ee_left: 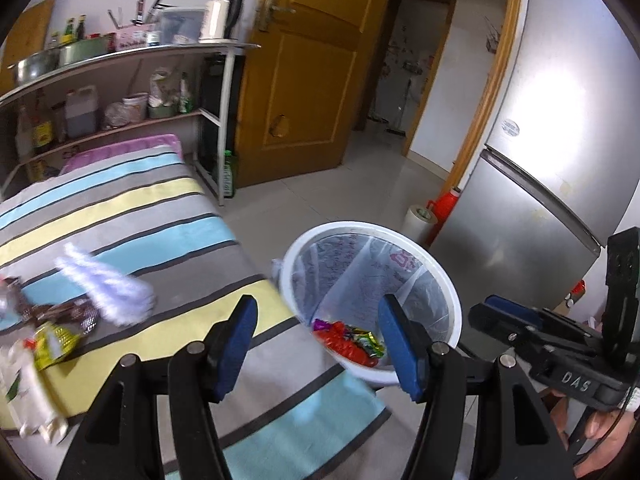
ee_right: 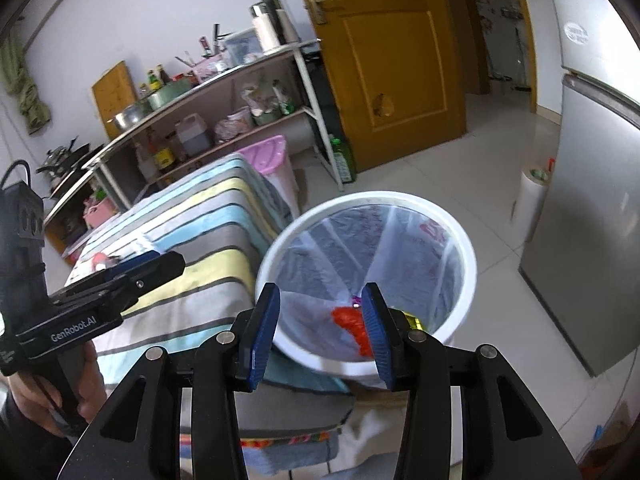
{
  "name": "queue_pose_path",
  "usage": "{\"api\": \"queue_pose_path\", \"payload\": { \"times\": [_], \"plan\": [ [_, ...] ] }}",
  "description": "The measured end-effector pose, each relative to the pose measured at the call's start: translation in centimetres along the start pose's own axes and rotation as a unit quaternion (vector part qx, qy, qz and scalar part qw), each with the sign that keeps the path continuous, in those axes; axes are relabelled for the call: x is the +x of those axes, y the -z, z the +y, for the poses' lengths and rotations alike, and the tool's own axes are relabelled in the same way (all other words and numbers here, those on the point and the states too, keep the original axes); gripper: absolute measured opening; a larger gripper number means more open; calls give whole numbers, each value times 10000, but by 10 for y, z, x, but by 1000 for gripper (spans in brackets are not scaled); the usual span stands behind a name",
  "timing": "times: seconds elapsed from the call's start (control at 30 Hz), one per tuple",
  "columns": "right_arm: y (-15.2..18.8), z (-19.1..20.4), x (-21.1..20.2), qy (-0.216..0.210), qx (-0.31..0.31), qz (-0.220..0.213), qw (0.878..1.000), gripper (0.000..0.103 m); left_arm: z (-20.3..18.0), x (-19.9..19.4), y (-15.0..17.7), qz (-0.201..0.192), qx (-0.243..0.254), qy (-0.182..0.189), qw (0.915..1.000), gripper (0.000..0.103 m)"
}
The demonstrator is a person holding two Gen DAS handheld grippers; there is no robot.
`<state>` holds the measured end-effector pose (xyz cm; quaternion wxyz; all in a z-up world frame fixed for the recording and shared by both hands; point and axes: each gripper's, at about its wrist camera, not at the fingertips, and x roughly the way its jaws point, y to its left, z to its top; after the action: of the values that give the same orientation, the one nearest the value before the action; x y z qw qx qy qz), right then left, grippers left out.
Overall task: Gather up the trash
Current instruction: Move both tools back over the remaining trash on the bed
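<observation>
A white trash bin (ee_left: 450, 280) with a clear liner stands on the floor beside the striped table (ee_left: 160, 216). Red and shiny wrappers (ee_left: 348, 342) lie at its bottom; they also show in the right wrist view (ee_right: 350, 320). My left gripper (ee_left: 320, 344) is open and empty over the table edge next to the bin. My right gripper (ee_right: 320, 332) is open and empty above the near rim of the bin (ee_right: 470, 256). On the table's left lie a white crumpled wrapper (ee_left: 112, 284), a brown wrapper (ee_left: 72, 314), a yellow-green packet (ee_left: 54, 342) and a white packet (ee_left: 28, 396).
A metal shelf (ee_left: 120, 80) with pots, bottles and a kettle stands behind the table. A wooden door (ee_left: 312, 72) is at the back, a grey fridge (ee_left: 540, 152) on the right. A red flask (ee_left: 444, 204) and a white roll (ee_left: 418, 222) stand by the fridge.
</observation>
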<state>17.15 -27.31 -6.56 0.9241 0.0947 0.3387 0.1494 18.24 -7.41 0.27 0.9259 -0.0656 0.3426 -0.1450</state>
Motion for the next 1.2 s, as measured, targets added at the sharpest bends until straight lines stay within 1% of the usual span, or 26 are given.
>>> {"api": "queue_pose_path", "payload": {
  "times": [0.3, 0.67, 0.93, 1.2],
  "plan": [
    [11, 48, -14, -371, -355, -31, 9987, 44, 29, -47, 23, -210, -173, -487, 9984, 65],
    [20, 102, -15, -789, -849, 51, 9933, 44, 67, -100, 53, -454, -437, -1008, 9929, 65],
    [30, 132, -10, -1025, -1134, 192, 9881, 44, 88, -124, 71, -546, -626, -1240, 9888, 65],
    [39, 164, 3, -1230, -1422, 419, 9813, 44, 113, -139, 84, -598, -848, -1455, 9839, 65]
  ]
}}
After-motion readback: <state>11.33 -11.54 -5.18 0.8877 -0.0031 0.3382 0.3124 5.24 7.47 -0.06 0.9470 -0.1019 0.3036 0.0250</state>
